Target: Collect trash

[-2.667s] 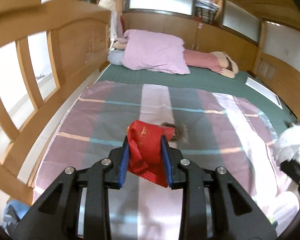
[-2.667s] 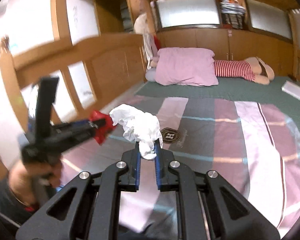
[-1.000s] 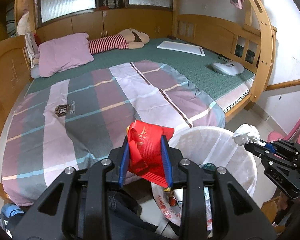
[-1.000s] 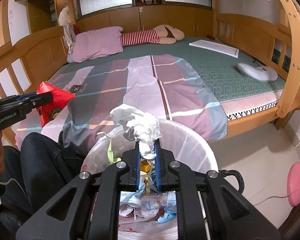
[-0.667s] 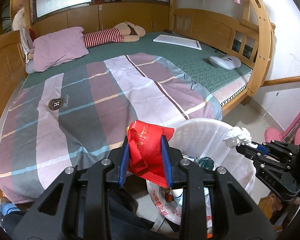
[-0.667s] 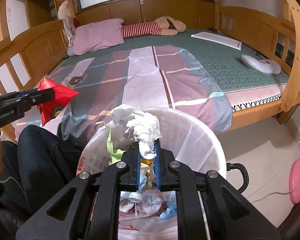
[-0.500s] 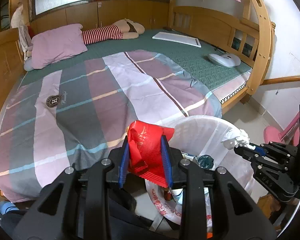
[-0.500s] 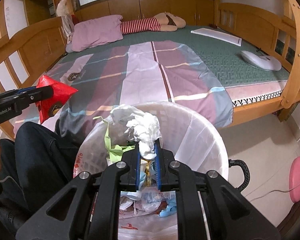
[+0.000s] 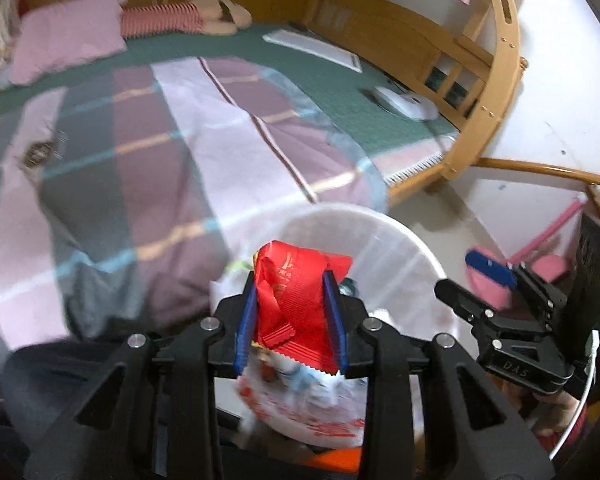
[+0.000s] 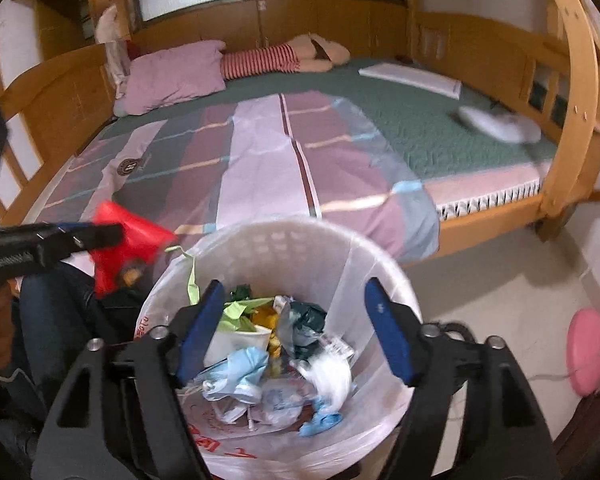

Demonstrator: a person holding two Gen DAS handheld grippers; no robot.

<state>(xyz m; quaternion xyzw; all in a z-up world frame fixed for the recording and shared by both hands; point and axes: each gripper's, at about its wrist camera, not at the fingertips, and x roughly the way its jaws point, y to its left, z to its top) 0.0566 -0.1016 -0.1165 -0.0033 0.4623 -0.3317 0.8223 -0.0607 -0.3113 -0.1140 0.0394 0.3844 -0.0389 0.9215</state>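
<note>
Right gripper (image 10: pixel 296 326) just popped wide open, dropping its tissue wad (image 10: pixel 332 376) into the bin (image 10: pixel 308 240) below, while left gripper (image 9: pixel 291 320) stays clamped on the red wrapper (image 9: pixel 296 300), probably next.

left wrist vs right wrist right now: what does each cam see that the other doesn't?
Left wrist only: the red wrapper pinched between the left gripper fingers, its crimped edge and print sharp.

Right wrist only: the bin's contents, with the blurred white tissue among the trash, framed by the open right gripper.

Both: the white trash bin, the striped quilt, each other's gripper, and the wrapper near the bin's rim.
</note>
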